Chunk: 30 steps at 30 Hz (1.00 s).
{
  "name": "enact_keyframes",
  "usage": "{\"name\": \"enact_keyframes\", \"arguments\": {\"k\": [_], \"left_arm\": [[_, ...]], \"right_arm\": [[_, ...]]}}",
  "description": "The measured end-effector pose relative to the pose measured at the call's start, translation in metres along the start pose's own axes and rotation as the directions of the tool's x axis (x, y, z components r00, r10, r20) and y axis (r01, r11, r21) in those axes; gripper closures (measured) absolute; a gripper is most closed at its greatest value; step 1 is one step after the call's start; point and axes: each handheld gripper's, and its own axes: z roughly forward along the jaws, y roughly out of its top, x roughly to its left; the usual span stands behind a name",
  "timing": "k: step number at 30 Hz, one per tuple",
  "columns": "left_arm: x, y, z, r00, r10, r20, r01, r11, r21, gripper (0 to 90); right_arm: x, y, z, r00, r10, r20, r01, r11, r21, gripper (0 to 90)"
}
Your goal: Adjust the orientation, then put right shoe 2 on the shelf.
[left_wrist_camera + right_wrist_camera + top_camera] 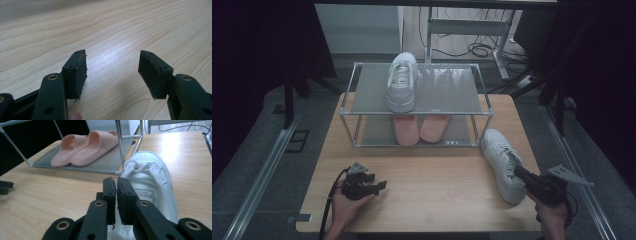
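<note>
A white sneaker (499,155) lies on the wooden table (422,195) right of the rack, toe toward the rack. My right gripper (517,173) sits at its heel; in the right gripper view the jaws (117,181) stand over the heel end of the sneaker (152,182) with only a narrow slit between the pads and nothing seen in it. A second white sneaker (402,82) rests on the rack's top shelf. My left gripper (381,185) lies low at the front left, open over bare wood (112,60).
The metal two-shelf rack (452,90) stands at the table's back; a pair of pink slippers (419,127) sits on its lower shelf (105,163). Cables and a desk frame lie on the floor beyond. Bare table stretches between the two hands.
</note>
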Motion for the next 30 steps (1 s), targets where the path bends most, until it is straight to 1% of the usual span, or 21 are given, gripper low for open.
{"name": "enact_keyframes", "arguments": {"k": [3, 10, 13, 19, 21, 24, 28, 30], "left_arm": [[0.0, 0.0, -0.001, 1.0, -0.001, -0.001, 0.001, 1.0, -0.001, 40.3], [0.0, 0.0, -0.002, 1.0, -0.007, 0.001, 0.007, 1.0, -0.004, 40.3], [0.0, 0.0, -0.001, 1.0, -0.001, 0.001, 0.001, 1.0, 0.001, 40.3], [0.0, 0.0, -0.002, 1.0, -0.005, 0.002, 0.005, 1.0, -0.003, 40.2], [0.0, 0.0, -0.002, 1.0, -0.005, 0.002, 0.005, 1.0, -0.001, 40.2], [-0.001, 0.0, -0.001, 1.0, -0.001, 0.004, 0.001, 1.0, 0.0, 40.2], [0.001, 0.0, -0.002, 1.0, -0.005, 0.001, 0.005, 1.0, -0.002, 40.2], [0.0, 0.0, -0.002, 1.0, -0.005, 0.003, 0.005, 1.0, -0.002, 40.2]], "right_arm": [[-0.006, 0.006, 0.003, 1.0, -0.005, 0.001, 0.005, 1.0, 0.005, 78.1], [-0.019, 0.021, 0.01, 0.9994, -0.036, 0.004, 0.036, 0.999, 0.039, 63.9], [-0.023, 0.027, 0.015, 0.9991, -0.041, 0.011, 0.04, 0.998, 0.047, 60.5], [-0.032, 0.031, 0.024, 0.9984, -0.045, 0.034, 0.042, 0.996, 0.076, 56.0], [-0.036, 0.032, 0.027, 0.9983, -0.034, 0.047, 0.03, 0.996, 0.085, 53.4], [-0.042, 0.034, 0.032, 0.9976, -0.029, 0.062, 0.023, 0.995, 0.093, 51.8], [-0.046, 0.033, 0.036, 0.9971, -0.028, 0.071, 0.02, 0.993, 0.117, 50.7], [-0.046, 0.032, 0.036, 0.9973, -0.029, 0.067, 0.021, 0.992, 0.122, 50.6]]}}
